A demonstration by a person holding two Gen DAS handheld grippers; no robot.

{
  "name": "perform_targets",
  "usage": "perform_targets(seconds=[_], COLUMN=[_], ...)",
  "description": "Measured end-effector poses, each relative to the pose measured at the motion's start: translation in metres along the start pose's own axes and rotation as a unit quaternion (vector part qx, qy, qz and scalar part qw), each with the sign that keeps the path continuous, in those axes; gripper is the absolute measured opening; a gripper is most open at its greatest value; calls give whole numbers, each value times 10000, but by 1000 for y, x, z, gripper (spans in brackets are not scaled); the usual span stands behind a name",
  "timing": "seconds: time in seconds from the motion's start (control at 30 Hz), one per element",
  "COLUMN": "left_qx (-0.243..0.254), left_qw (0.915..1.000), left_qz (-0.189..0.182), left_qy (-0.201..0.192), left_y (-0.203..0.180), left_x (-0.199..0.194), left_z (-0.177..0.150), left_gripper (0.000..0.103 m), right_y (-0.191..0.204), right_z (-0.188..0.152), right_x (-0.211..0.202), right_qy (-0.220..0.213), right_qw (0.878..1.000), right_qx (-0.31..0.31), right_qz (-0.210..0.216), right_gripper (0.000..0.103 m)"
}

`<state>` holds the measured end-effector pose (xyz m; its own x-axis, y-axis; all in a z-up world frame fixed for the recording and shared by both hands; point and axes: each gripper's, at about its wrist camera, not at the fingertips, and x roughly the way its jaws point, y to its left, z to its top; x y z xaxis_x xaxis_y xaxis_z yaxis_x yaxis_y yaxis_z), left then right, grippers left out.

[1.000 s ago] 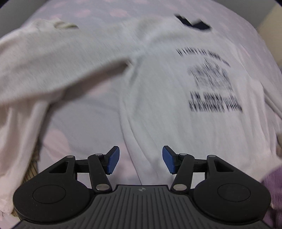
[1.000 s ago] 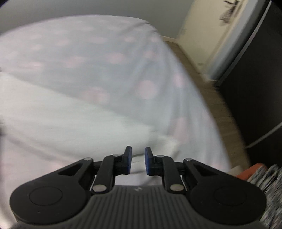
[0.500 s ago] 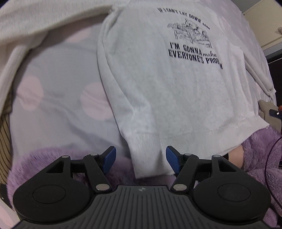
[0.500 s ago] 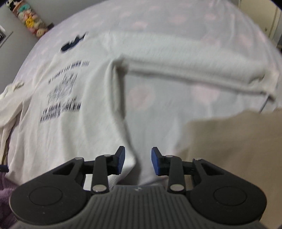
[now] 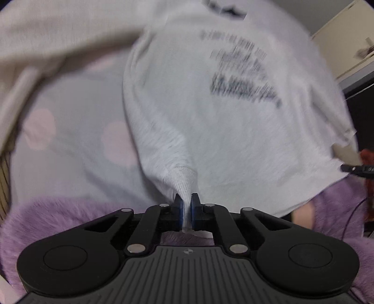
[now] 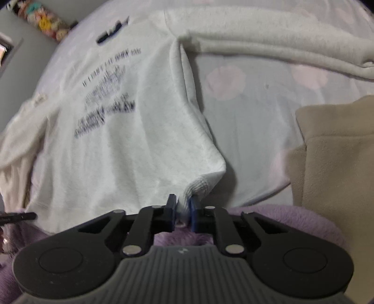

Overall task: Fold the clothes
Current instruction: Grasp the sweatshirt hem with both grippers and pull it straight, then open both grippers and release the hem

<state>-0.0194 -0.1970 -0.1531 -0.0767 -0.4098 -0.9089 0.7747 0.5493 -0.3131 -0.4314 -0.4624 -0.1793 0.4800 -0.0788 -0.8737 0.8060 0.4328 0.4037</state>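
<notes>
Nearest to me, the left gripper (image 5: pixel 186 210) has its blue pads clamped tight on the ribbed hem at one bottom corner of the white sweatshirt (image 5: pixel 233 131), the knit pinched into a narrow tongue that rises out from between the fingers. The right gripper (image 6: pixel 182 211) has the other bottom corner of the hem between its pads, and its jaws are closing on it, already narrow, with the ribbing bunched up just above them. Under both tools runs a fuzzy purple blanket (image 5: pixel 70 210), touching the lower edge of the sweatshirt.

Beyond the grippers the sweatshirt lies front up and spread over the bed, pulled into soft ridges that run from each pinched corner up toward the chest. Its dark printed lettering (image 6: pixel 105 103) is too smeared by motion to read. A small dark label (image 6: pixel 112 31) sits at the neckline, at the far end. One sleeve (image 6: pixel 280 46) stretches out sideways across the bed on the right-hand side; the other sleeve (image 5: pixel 58 46) lies out to the left.

The sheet (image 6: pixel 252 121) beneath is pale grey with pink dots. Just beside the right gripper's corner, on the right, lies a beige fleece garment (image 6: pixel 339 152), folded, apart from the sweatshirt. Far off, past the bed, a string of colourful plush figures (image 6: pixel 44 21) hangs on the grey wall, and on the other side a cream door (image 5: pixel 346 39) shows.
</notes>
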Motion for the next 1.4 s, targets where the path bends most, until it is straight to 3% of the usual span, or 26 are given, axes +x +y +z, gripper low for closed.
perform_targets(seconds=[0.2,0.33,0.5,0.67,0.8,0.93,1.03,1.2,1.4], left_qx=[186,293,477,521,281,23,-115,-459,-753], left_qw=[9962,9953,9974,9975,9989,9993,9972,9872,9716], left_qz=[-104,-55,196,458,386,68,141,471,1094], left_qy=[-849,-923,-503,-92,-14,-357,-732,-1451,-1960], left_y=[-16,-22,-22,-10,7,24,37,68,104], left_x=[-81,-109,-90,-50,-37,-60,-85,-134,-173], left_z=[12,7,-15,-31,-39,-43,-41,-33,-14], left_gripper=[4,4,4,4,6,26,42,44,45], right_y=[20,35,40,27,21,23,20,15,22], right_z=[10,5,-21,-44,-54,-59,-61,-54,-31], right_x=[-77,-127,-134,-95,-66,-67,-83,-101,-81], right_qy=[-925,-1365,-1245,-848,-626,-692,-1005,-1581,-1701], right_qw=[9951,9890,9896,9949,9968,9953,9921,9847,9831], right_qx=[-218,-509,-708,-535,-489,-675,-740,-671,-564], right_qz=[262,252,108,134,89,-10,-86,-309,-364], right_gripper=[11,11,11,11,11,21,33,34,34])
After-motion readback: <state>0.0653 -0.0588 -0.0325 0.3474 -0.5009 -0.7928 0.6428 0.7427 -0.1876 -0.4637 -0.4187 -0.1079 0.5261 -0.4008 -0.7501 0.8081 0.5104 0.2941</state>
